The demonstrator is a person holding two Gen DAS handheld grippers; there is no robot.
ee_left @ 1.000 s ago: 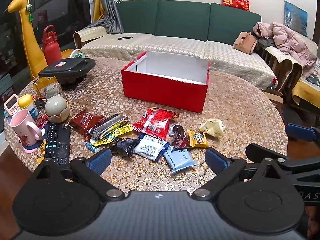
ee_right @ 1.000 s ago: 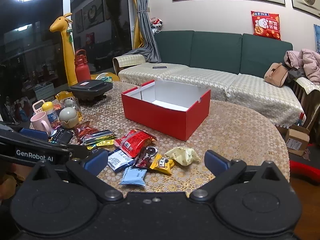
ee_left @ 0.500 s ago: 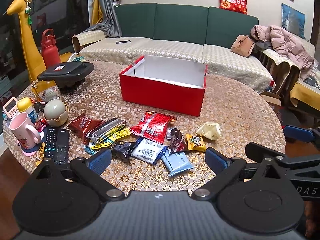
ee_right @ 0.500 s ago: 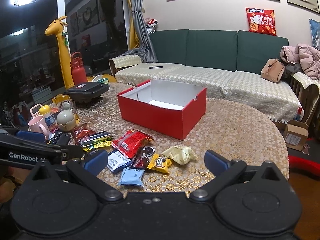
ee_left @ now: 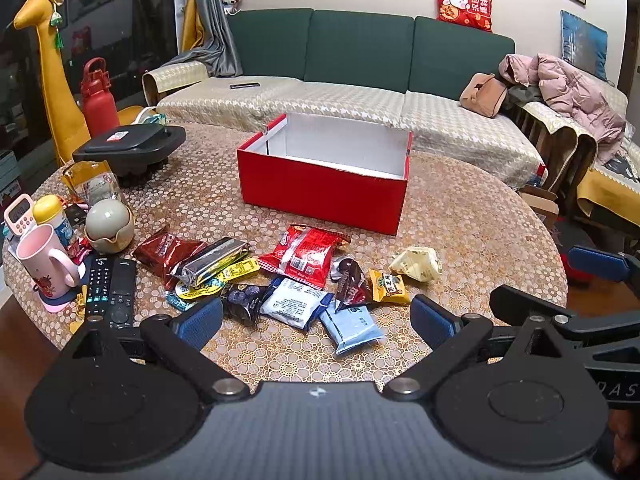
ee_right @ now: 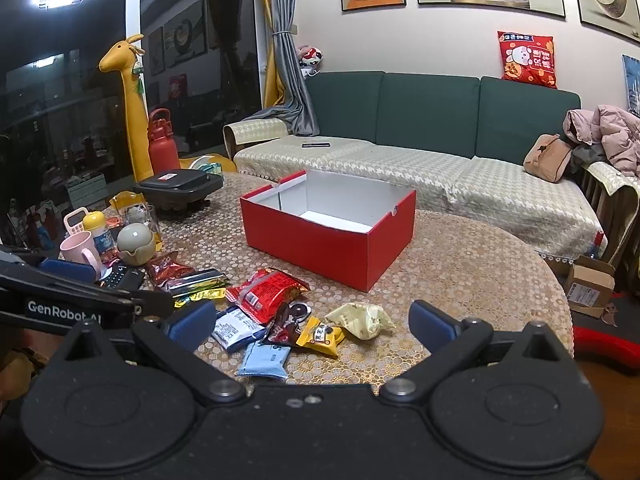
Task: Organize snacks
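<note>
On the round table covered in a gold floral-patterned cloth (ee_left: 480,216), the snacks lie in a loose heap in front of the open red cardboard box with a white interior (ee_left: 326,190), which looks empty. From the left: a dark red foil packet (ee_left: 166,250), a silver-and-black foil bar (ee_left: 210,256) lying over yellow sachets, a large red crinkly bag (ee_left: 306,254), a white-and-blue pouch (ee_left: 294,306), a pale blue sachet (ee_left: 352,328), a small orange-yellow packet (ee_left: 386,286) and a crumpled cream wrapper (ee_left: 416,264). The left gripper (ee_left: 316,320) hangs spread wide above the near edge of the heap, holding nothing; the right gripper (ee_right: 312,324) is likewise spread and empty. A sound start would probably be one loose outer packet, pinched flat across its middle, so neighbours are not dragged along, then lifted clear over the box's near wall.
</note>
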